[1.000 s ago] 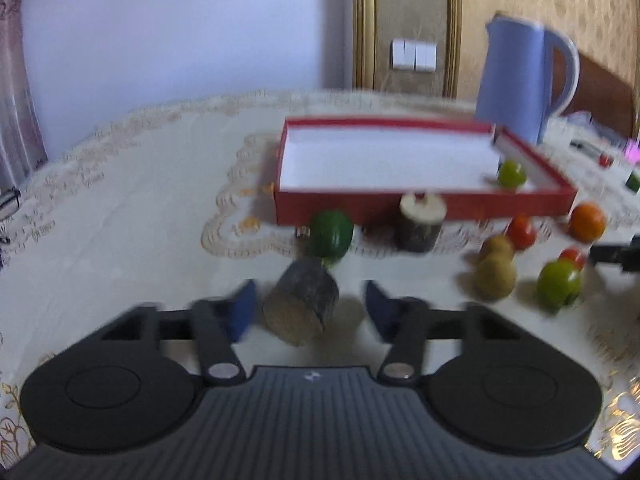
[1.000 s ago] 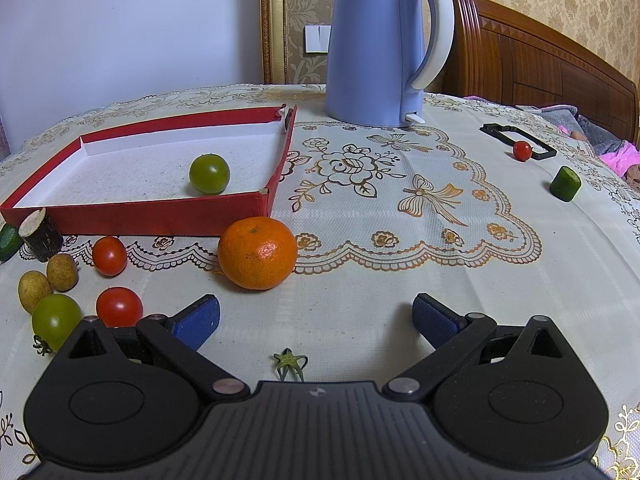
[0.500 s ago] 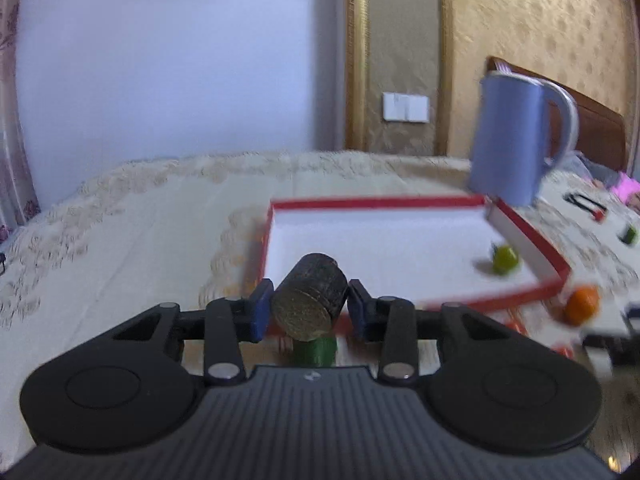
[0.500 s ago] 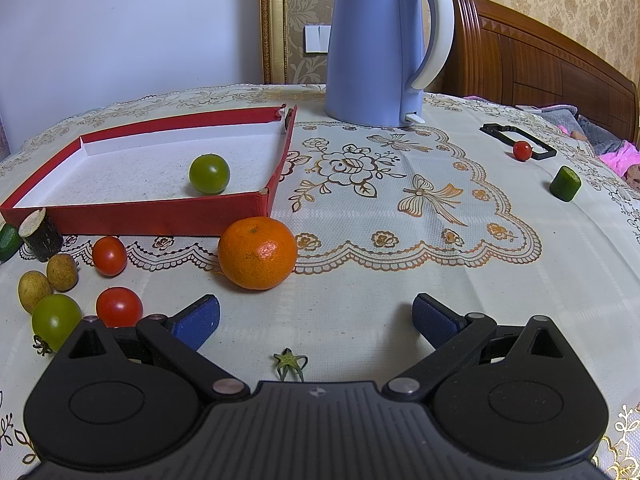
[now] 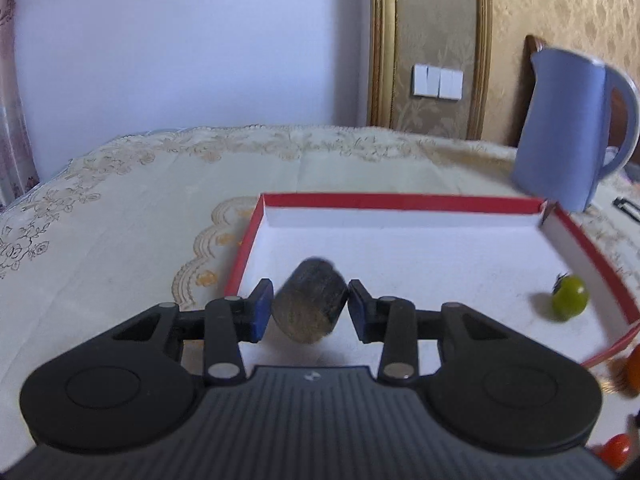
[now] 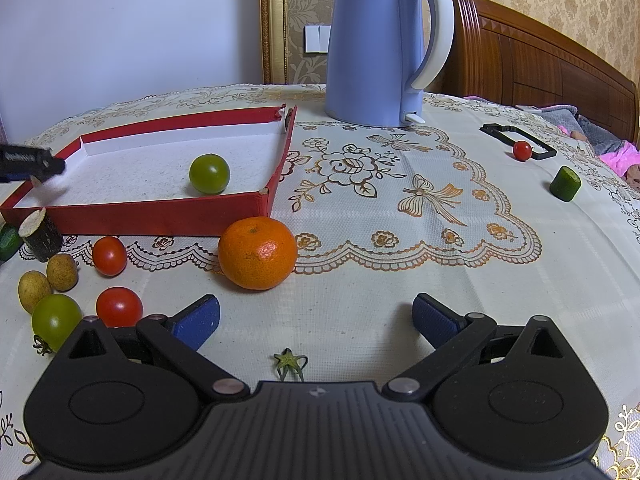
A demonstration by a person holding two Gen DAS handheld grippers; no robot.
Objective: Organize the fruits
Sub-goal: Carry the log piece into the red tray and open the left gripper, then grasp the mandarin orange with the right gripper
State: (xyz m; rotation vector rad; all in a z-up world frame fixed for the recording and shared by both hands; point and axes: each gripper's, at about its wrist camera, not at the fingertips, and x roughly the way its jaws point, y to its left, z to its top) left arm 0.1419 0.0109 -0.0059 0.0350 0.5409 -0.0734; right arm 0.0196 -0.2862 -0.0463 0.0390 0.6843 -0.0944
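Note:
My left gripper point(image 5: 309, 300) is shut on a dark round chunk point(image 5: 310, 306) with a pale cut face, and holds it just above the near left part of the red tray point(image 5: 400, 202). One green tomato point(image 5: 570, 298) lies in the tray at the right. In the right wrist view the tray point(image 6: 160, 222) sits at the left with the green tomato point(image 6: 209, 173) inside, and a dark tip of the left gripper point(image 6: 28, 160) shows over its left end. My right gripper point(image 6: 316, 320) stands open over the cloth, just behind an orange point(image 6: 258, 258).
In front of the tray lie two red tomatoes point(image 6: 109, 255), a green tomato point(image 6: 56, 320), two brown longans point(image 6: 62, 272), a second dark chunk point(image 6: 42, 234) and a green piece point(image 6: 8, 240). A blue kettle point(image 6: 376, 44) stands behind. Far right are a cucumber piece point(image 6: 565, 184) and a small tomato point(image 6: 522, 150).
My left gripper closed on the dark chunk, lifted it off the cloth and carried it forward over the tray. The right gripper and the fruits near it have not moved.

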